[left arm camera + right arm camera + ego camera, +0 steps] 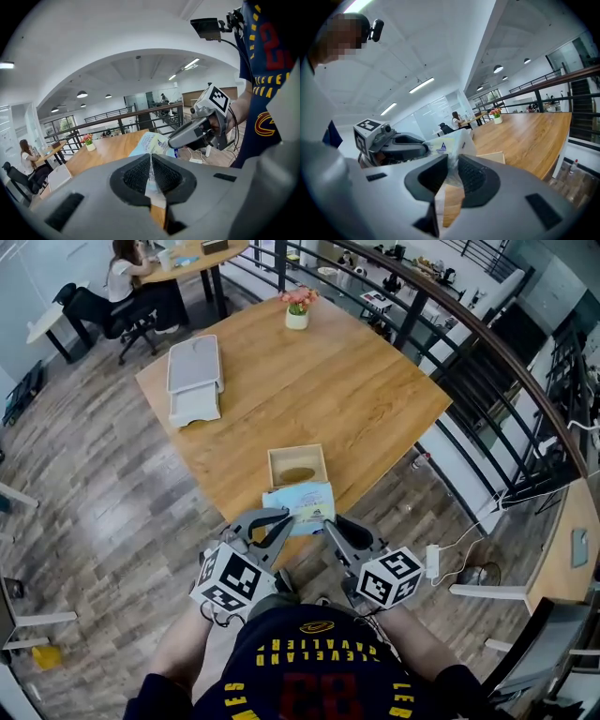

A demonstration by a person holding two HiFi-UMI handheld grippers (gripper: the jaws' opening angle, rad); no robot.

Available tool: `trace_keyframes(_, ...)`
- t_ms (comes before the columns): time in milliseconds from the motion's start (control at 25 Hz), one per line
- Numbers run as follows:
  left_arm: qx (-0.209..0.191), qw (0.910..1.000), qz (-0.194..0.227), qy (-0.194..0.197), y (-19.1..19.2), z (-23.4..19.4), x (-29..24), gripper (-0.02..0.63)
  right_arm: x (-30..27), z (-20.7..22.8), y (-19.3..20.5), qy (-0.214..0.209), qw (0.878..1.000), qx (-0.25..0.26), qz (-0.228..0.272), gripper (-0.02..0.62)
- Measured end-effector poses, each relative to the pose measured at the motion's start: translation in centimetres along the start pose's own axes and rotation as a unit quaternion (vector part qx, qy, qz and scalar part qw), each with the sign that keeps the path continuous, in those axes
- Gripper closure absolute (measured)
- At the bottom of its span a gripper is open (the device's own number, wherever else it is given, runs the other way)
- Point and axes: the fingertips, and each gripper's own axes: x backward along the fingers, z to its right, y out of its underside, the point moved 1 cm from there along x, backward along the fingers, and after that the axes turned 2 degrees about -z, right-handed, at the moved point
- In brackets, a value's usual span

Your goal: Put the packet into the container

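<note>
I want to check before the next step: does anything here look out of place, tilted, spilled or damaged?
Nothing stands out. The left gripper and the right gripper both hold the packet near the open wooden box, which sits flat on the table.

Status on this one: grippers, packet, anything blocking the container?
Left gripper and right gripper both shut on the packet, one edge each. Packet held up just short of the open wooden container. Nothing between them.
</note>
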Motion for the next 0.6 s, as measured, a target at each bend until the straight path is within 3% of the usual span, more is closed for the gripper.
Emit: trace_keyframes(600, 0.006, 0.9998, -0.002, 0.019, 0.8, -5.4, -3.5, 0.591, -4.9, 3.5, -1.8, 0.016, 1.0, -0.013, -0.014, 0.518)
